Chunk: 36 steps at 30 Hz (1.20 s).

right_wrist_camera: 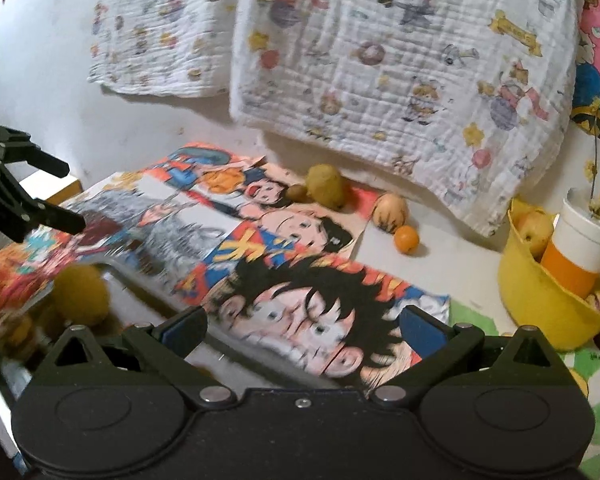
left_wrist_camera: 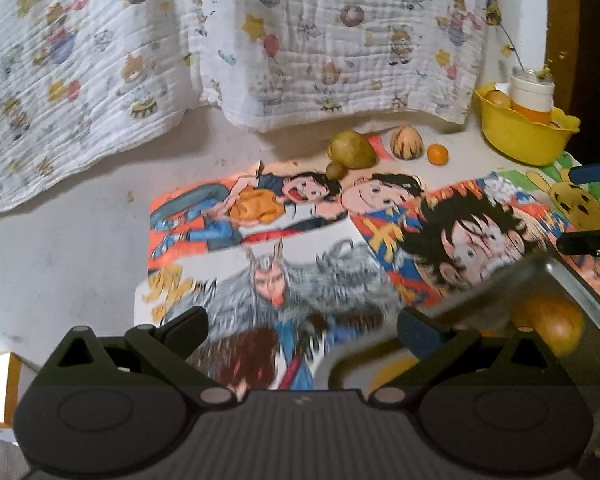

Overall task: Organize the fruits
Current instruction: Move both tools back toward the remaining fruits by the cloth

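Several fruits lie at the back of the table: a large green-yellow fruit (left_wrist_camera: 351, 150) (right_wrist_camera: 326, 190) with a small brown one (left_wrist_camera: 336, 170) (right_wrist_camera: 297, 193) beside it, a striped pale fruit (left_wrist_camera: 407, 143) (right_wrist_camera: 389, 207) and a small orange (left_wrist_camera: 437, 154) (right_wrist_camera: 406, 239). A metal tray (left_wrist_camera: 572, 280) (right_wrist_camera: 124, 276) at the near edge holds a yellow-orange fruit (left_wrist_camera: 554, 322) (right_wrist_camera: 80, 296). My left gripper (left_wrist_camera: 302, 326) (right_wrist_camera: 40, 192) is open and empty, left of the tray. My right gripper (right_wrist_camera: 303, 328) is open and empty over the tray's edge; its fingers (left_wrist_camera: 588, 240) show at the right of the left wrist view.
A yellow bowl (left_wrist_camera: 524, 136) (right_wrist_camera: 540, 296) at the right holds fruit and a white-and-orange cup (left_wrist_camera: 534, 98) (right_wrist_camera: 580, 248). Cartoon posters (left_wrist_camera: 284, 240) (right_wrist_camera: 260, 240) cover the table. A printed cloth (left_wrist_camera: 220, 48) (right_wrist_camera: 380, 64) hangs behind.
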Available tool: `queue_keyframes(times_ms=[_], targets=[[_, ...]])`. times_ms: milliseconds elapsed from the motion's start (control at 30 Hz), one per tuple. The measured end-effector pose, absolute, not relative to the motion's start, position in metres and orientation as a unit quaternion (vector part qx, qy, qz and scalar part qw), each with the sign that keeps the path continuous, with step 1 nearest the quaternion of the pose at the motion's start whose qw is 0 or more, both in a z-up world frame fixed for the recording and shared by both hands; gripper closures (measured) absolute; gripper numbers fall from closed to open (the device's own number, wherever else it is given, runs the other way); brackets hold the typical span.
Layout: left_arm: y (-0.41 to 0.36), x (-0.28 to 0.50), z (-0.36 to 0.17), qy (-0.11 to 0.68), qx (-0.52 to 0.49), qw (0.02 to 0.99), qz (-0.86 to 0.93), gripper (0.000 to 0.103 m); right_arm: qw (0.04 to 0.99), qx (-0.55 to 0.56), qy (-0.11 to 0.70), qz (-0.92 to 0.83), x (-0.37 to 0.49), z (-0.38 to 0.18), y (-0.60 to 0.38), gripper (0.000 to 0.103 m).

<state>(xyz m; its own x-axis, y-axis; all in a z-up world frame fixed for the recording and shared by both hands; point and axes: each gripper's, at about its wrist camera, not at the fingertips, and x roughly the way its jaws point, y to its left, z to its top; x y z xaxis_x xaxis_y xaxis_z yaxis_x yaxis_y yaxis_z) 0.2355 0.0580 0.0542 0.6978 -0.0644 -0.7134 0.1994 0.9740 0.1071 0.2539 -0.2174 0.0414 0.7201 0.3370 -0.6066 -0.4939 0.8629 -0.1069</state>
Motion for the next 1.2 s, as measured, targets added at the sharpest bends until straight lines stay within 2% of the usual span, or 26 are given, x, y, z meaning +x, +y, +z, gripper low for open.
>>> queue_keyframes(times_ms=[400, 800, 933, 1200], targets=[[0.037, 0.330, 0.034, 0.362, 0.093, 0.921, -0.106, 0.001, 0.926, -0.122, 0.276, 0.226, 0.335, 0.054, -0.220, 0.001], [0.020, 0.402, 0.000, 0.316, 0.112, 0.934, -0.121, 0.001, 0.927, -0.134, 0.281, 0.207, 0.417, 0.028, -0.210, 0.001], [0.020, 0.419, -0.011, 0.311, 0.106, 0.937, -0.121, 0.001, 0.928, -0.129, 0.291, 0.194, 0.446, 0.015, -0.209, 0.004], [0.018, 0.442, -0.024, 0.309, 0.105, 0.936, -0.135, 0.011, 0.922, -0.142, 0.312, 0.180, 0.485, -0.011, -0.199, 0.015]])
